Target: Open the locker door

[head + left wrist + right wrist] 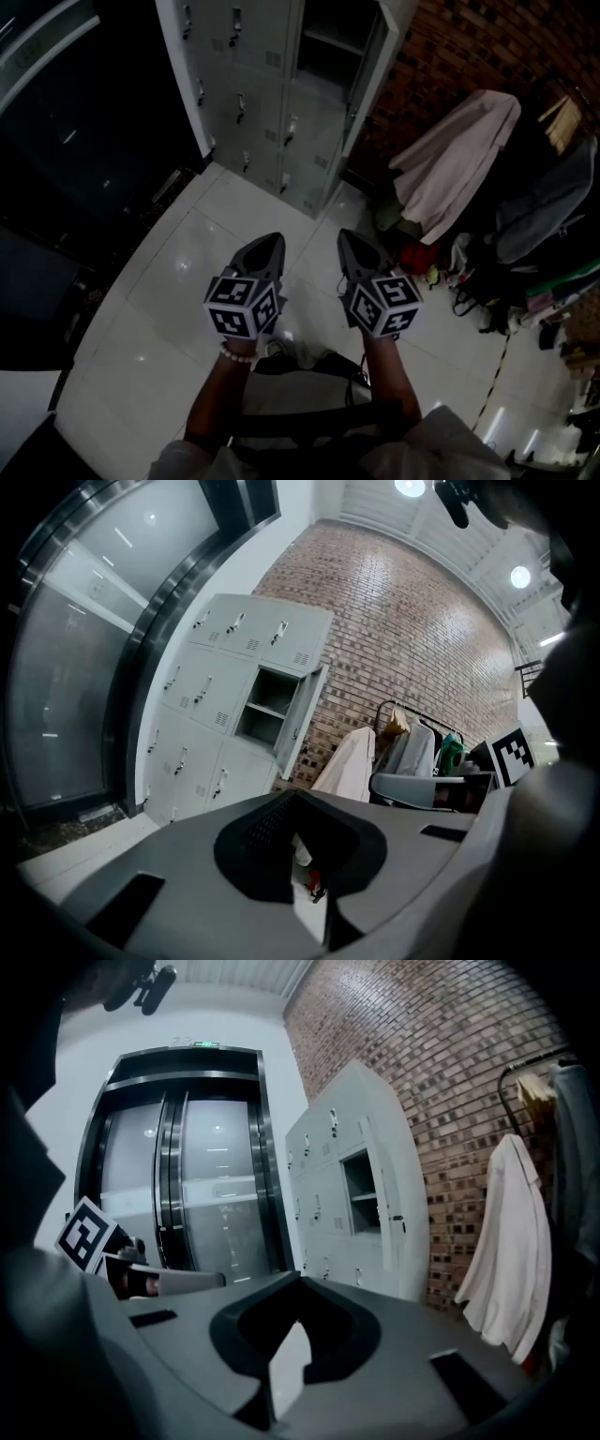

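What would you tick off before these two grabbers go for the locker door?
1. Left gripper free: ok, jaws together, nothing between them.
2. Right gripper free: ok, jaws together, empty.
3. Locker within reach: not ok, it stands ahead across the tiled floor.
4. All doors shut: not ok, one door already hangs open; the rest look shut.
5. Which door is meant: cannot tell.
6. White coat out of the way: ok, it hangs to the right of the locker.
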Available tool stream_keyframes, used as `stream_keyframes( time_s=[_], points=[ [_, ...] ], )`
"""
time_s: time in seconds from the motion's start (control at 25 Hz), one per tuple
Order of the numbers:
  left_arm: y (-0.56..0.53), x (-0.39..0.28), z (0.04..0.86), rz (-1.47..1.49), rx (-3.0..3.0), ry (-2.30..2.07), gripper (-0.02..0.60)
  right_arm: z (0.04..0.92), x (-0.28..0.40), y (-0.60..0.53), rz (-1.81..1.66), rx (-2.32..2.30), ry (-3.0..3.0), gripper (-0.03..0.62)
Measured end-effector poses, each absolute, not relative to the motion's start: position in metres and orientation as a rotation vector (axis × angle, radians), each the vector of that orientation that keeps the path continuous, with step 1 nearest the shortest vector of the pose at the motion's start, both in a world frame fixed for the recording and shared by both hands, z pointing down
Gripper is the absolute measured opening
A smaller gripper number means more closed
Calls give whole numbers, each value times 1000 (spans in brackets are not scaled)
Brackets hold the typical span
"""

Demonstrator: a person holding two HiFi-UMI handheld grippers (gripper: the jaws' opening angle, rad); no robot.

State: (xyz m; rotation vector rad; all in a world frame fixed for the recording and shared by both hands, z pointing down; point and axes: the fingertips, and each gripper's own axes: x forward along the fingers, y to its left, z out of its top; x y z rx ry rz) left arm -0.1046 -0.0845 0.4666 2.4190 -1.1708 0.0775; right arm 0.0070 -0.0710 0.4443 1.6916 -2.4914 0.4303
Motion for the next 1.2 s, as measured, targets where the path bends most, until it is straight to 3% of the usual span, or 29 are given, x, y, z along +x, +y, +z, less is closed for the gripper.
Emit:
stream_keyframes(
  time_s=[1.2],
  points=[
    [-87, -57, 450, 71, 2409, -1242, -9, 433, 59, -72, 408, 1648, -2537, 2]
  ],
)
